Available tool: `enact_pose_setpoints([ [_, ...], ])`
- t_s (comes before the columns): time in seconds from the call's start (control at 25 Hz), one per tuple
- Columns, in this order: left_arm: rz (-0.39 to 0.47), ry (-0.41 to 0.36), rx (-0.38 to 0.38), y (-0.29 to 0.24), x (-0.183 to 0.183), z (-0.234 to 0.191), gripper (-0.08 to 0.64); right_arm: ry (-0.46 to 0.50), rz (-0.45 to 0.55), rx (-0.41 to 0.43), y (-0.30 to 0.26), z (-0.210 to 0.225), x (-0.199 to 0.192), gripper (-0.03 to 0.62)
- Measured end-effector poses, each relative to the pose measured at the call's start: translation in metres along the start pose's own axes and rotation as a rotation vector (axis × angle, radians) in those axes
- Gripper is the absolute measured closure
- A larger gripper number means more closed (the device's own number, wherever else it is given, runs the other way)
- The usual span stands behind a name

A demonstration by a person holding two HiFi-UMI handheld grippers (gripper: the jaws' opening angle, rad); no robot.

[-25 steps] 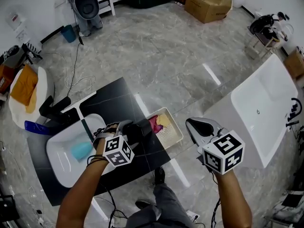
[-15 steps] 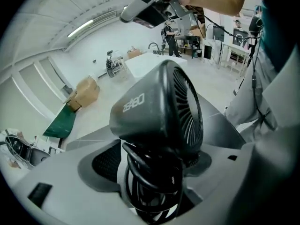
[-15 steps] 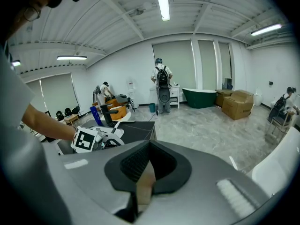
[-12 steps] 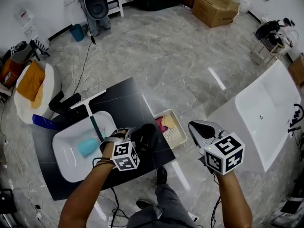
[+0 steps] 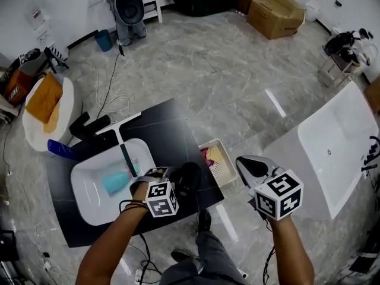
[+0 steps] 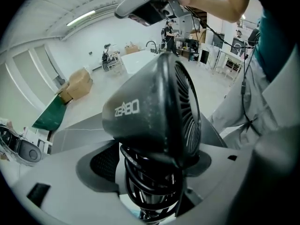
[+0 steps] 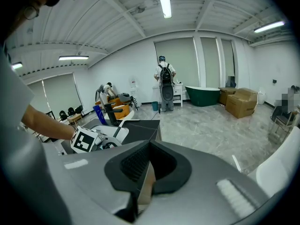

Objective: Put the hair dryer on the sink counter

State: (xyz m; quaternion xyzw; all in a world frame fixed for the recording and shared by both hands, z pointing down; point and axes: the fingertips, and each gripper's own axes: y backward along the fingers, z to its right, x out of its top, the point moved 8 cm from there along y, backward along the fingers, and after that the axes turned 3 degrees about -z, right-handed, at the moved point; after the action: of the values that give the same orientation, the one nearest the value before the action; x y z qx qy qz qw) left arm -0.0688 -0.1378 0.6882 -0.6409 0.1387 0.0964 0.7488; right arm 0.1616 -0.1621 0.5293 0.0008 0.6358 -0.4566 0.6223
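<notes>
The left gripper has its 2 jaws spread wide and clamped on the cord-wrapped handle of the hair dryer. It holds the dryer over the black counter's right end, just beside the white basin. The right gripper is closed and empty, well apart.

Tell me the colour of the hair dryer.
The hair dryer is black; the left gripper view shows it best.
</notes>
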Motion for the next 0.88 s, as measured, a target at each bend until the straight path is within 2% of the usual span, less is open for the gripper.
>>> enact_pose_setpoints([
  [0.12, -0.028, -0.026, -0.06, 0.001, -0.001, 0.005, 0.204, -0.003, -0.004, 0.002, -0.004, -0.002, 0.001, 0.581],
  [0.2, -0.052, -0.061, -0.119, 0.002, 0.001, 0.012, 0.155, -0.008, -0.004, 0.0, -0.004, -0.002, 0.002, 0.581],
  [0.28, -0.068, -0.1, -0.167, 0.002, 0.004, 0.019, 0.138, -0.012, -0.003, -0.003, -0.005, -0.002, 0.002, 0.581],
  [0.36, -0.073, -0.122, -0.176, 0.001, 0.005, 0.024, 0.137, -0.014, -0.004, -0.004, -0.005, -0.002, 0.002, 0.581],
  [0.52, -0.04, -0.08, -0.185, 0.002, 0.006, 0.028, 0.135, -0.018, -0.009, -0.006, -0.003, -0.001, 0.001, 0.581],
  [0.68, 0.041, -0.011, -0.212, 0.009, 0.006, 0.031, 0.135, -0.021, -0.016, -0.004, -0.007, -0.005, 0.0, 0.581],
  [0.88, 0.084, 0.026, -0.184, 0.016, -0.001, 0.032, 0.135, -0.02, -0.017, 0.003, -0.01, -0.011, 0.006, 0.581],
])
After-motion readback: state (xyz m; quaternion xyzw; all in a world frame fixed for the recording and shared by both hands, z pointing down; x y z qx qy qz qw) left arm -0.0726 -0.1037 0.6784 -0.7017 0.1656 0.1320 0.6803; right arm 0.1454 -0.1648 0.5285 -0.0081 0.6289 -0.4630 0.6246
